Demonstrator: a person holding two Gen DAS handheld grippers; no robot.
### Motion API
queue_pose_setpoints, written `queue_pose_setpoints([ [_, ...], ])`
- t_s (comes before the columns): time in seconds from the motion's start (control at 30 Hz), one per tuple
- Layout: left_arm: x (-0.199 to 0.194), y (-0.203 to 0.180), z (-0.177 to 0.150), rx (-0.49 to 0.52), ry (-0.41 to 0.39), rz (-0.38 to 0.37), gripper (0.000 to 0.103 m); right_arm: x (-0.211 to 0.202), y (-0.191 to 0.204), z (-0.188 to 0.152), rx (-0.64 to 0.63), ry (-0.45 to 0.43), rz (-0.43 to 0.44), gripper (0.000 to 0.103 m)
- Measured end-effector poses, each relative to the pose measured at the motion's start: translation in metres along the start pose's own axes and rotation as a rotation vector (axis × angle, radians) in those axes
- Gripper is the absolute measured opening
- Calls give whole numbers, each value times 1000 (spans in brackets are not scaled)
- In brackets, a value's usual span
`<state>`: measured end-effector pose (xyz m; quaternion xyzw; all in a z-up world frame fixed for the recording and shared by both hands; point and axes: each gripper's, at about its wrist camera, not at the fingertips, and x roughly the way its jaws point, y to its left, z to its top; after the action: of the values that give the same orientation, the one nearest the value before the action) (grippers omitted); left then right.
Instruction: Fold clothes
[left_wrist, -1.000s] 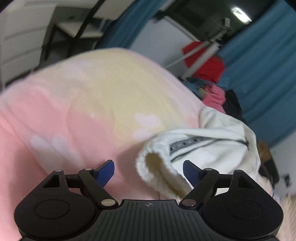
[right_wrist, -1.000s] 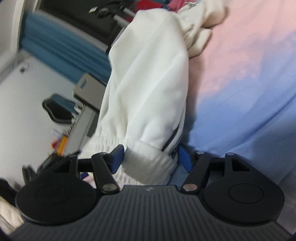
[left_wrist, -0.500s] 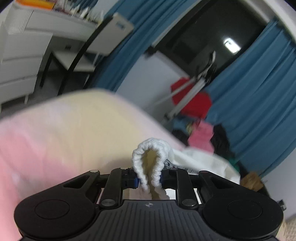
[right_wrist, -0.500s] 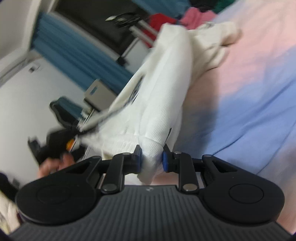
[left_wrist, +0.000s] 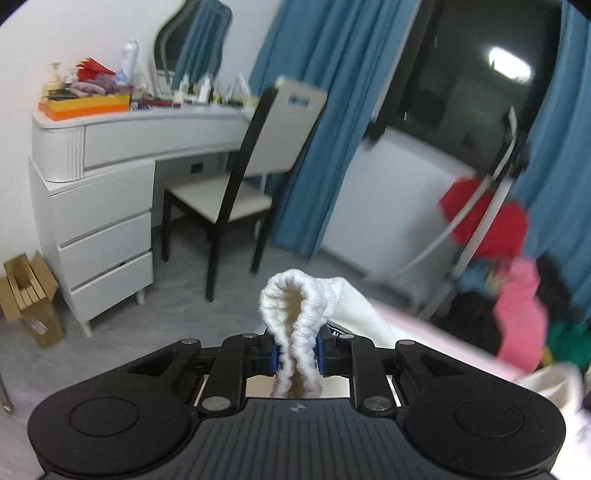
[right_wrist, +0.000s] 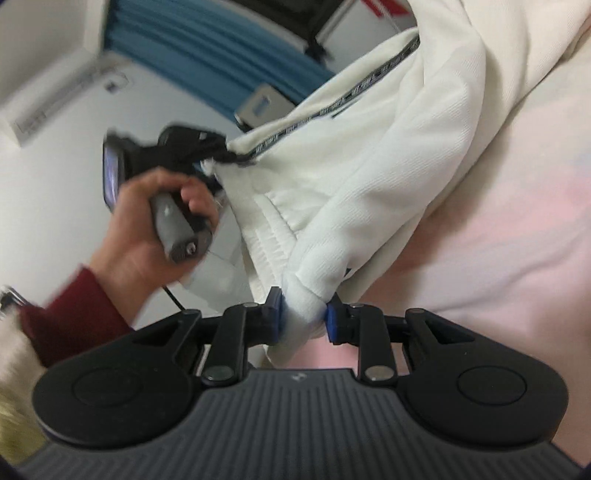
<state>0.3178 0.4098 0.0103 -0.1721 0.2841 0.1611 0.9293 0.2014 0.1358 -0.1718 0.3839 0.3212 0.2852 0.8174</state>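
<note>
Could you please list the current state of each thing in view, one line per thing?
Left hand-held gripper: shut on the white garment's ribbed waistband.
Right hand-held gripper: shut on a bunched edge of the same garment.
White garment: lifted, stretched between both grippers, unfolded.
Pink blanket: spread flat underneath.
Chair: upright, unoccupied.
Drawers: closed.

— What stands along the white wall?

— A white dressing table with drawers, a mirror above it, and a black-framed chair pulled up on the grey floor.

— And the window?

— Dark glass reflecting a ceiling light, flanked by blue curtains. A cardboard box sits beside the drawers.
</note>
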Motion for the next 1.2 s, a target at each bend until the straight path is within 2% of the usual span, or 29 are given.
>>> queue_pose_setpoints([
  [0.1, 21, 3, -13, -8, 17, 5, 21, 20, 0, -6, -81, 48, -59, 32],
  [0.2, 35, -3, -19, 9, 21, 11, 23, 21, -1, -4, -132, 79, -78, 36],
  [0.23, 35, -7, -20, 21, 18, 15, 29, 20, 0, -3, -134, 89, -75, 37],
  [0.27, 30, -10, -21, 30, 13, 15, 39, 18, 2, -1, -142, 98, -74, 48],
  [0.3, 26, -14, -22, 39, 7, 15, 45, 15, 5, 1, -164, 101, -80, 66],
  [0.33, 22, -17, -23, 49, 2, 15, 59, 10, 8, 2, -188, 97, -82, 74],
  [0.37, 15, -21, -24, 56, -2, 16, 66, 2, 10, 4, -206, 90, -74, 84],
  [0.4, 5, -25, -25, 60, -6, 19, 75, -5, 13, 6, -223, 82, -67, 84],
  [0.47, -12, -33, -27, 73, -14, 9, 83, -21, 17, 10, -256, 68, -57, 83],
  [0.53, -34, -46, -32, 101, -29, -10, 85, -42, 21, 17, -286, 50, -76, 83],
  [0.63, -68, -69, -42, 150, -53, -45, 89, -84, 28, 35, -344, -2, -149, 83],
  [0.8, -123, -130, -77, 228, -88, -171, 91, -171, 28, 56, -477, -92, -331, 83],
  [0.9, -138, -178, -101, 269, -90, -230, 91, -228, 10, 71, -499, -172, -431, 83],
  [0.97, -145, -209, -116, 294, -90, -266, 90, -259, -8, 73, -469, -217, -470, 83],
  [1.07, -134, -258, -126, 320, -96, -300, 88, -282, -38, 82, -404, -268, -516, 83],
  [1.2, -106, -322, -132, 349, -118, -320, 85, -277, -69, 101, -393, -253, -562, 83],
])
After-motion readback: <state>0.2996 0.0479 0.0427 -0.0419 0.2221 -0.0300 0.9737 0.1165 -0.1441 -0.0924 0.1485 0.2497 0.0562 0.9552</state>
